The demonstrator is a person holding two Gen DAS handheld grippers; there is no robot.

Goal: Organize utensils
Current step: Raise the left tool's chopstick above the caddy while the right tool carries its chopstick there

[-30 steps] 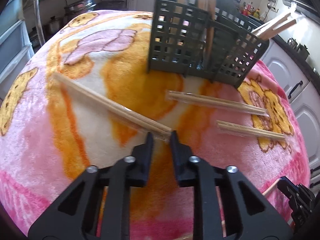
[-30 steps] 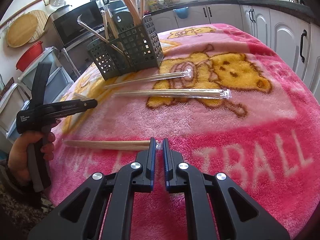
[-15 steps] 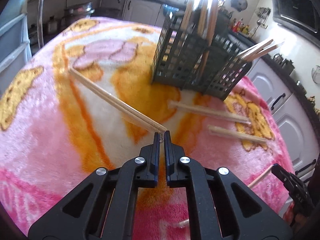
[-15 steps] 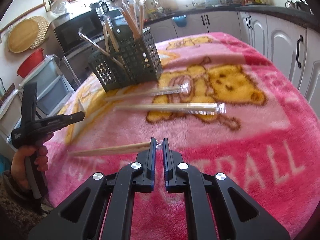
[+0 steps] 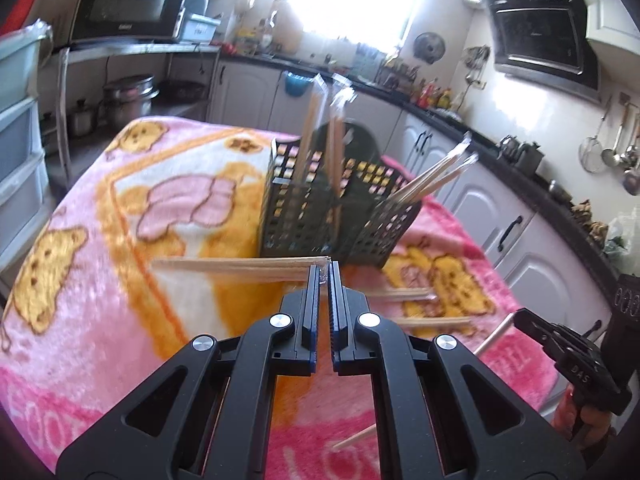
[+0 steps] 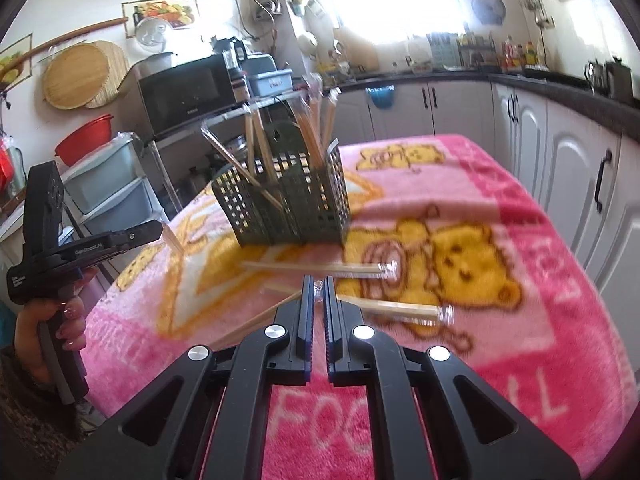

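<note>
A dark green slotted utensil caddy stands on the pink blanket-covered table and holds several wrapped chopstick pairs. My left gripper is shut on the end of a wrapped chopstick pair, held level above the table in front of the caddy. My right gripper is shut on the end of another wrapped chopstick pair, which angles down to the left. Two more wrapped pairs lie on the blanket beyond it. The caddy also shows in the right wrist view.
The right gripper shows at the lower right of the left wrist view, and the left gripper at the left of the right wrist view. White kitchen cabinets line the right side. Plastic drawers stand on the left.
Both grippers have lifted their chopstick pairs off the blanket and risen. The left gripper closed on its pair a second ago. Both views have tilted up toward the caddy.
</note>
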